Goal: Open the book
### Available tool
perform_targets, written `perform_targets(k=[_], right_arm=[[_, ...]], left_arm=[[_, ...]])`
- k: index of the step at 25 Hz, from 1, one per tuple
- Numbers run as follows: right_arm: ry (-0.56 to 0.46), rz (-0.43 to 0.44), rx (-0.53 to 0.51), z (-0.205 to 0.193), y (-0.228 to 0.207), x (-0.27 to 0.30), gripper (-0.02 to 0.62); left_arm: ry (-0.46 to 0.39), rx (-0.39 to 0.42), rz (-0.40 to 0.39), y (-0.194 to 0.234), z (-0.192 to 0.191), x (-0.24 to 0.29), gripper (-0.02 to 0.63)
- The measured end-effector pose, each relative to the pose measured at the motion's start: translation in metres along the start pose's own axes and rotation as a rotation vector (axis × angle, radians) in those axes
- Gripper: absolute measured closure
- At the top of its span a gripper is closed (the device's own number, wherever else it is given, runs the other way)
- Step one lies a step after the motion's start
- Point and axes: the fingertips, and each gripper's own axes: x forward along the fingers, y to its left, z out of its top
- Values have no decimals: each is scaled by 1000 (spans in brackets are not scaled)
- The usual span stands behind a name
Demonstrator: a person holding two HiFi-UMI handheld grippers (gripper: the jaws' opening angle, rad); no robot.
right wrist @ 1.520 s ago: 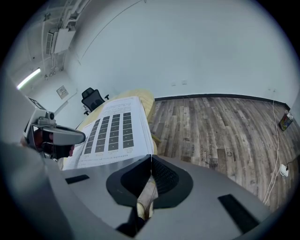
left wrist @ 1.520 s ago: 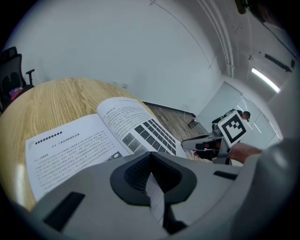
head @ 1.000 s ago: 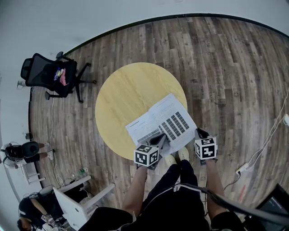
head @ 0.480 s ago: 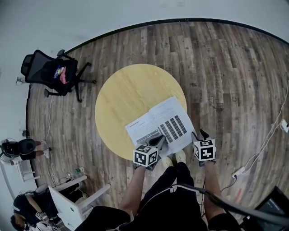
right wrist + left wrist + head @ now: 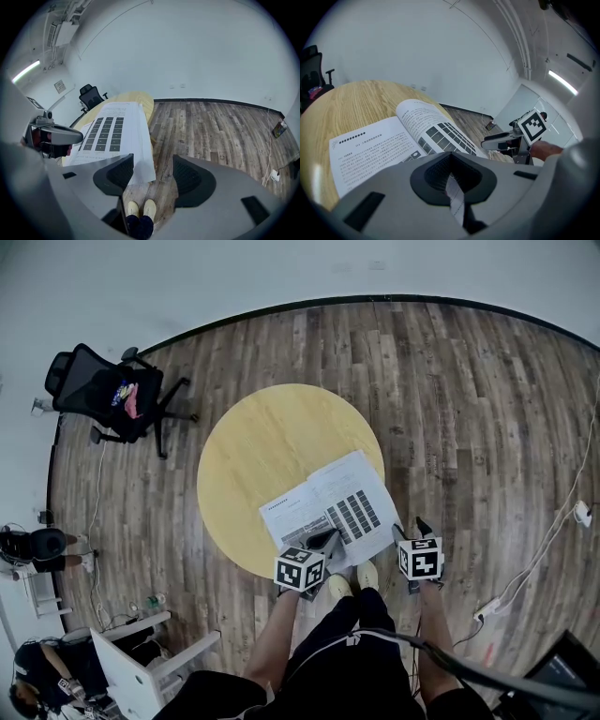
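Observation:
The book (image 5: 328,507) lies open on the round yellow table (image 5: 262,437), its right page hanging past the near rim. My left gripper (image 5: 325,541) is shut on the book's near edge by the spine; in the left gripper view a strip of paper (image 5: 453,194) sits pinched between the dark pads (image 5: 440,171). My right gripper (image 5: 412,527) hovers off the table just right of the book. In the right gripper view its jaws (image 5: 152,176) are opening. The printed page's (image 5: 112,131) free corner lies between the pads and neither pad presses on it.
A black office chair (image 5: 108,395) stands on the wood floor at the far left. A white desk (image 5: 150,667) and a seated person (image 5: 42,676) are at the lower left. A cable and plug (image 5: 492,606) lie on the floor at the right. My feet (image 5: 352,575) are by the table's near rim.
The right gripper's jaws have spread apart and come off the book's right page. The left gripper keeps its hold and the book stays open.

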Motion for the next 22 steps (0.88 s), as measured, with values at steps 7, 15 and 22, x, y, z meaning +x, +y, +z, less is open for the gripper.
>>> perform_targets(k=[7, 15, 22], right_arm=[[-4, -11, -6, 5, 5, -16, 351], [-41, -31, -48, 24, 16, -38, 351], [-97, -17, -84, 48, 37, -62, 351]], left_arm=[[-32, 2, -9, -7, 6, -11, 607], [-95, 18, -7, -13, 20, -33, 607], [-179, 34, 6, -16, 45, -60, 607]])
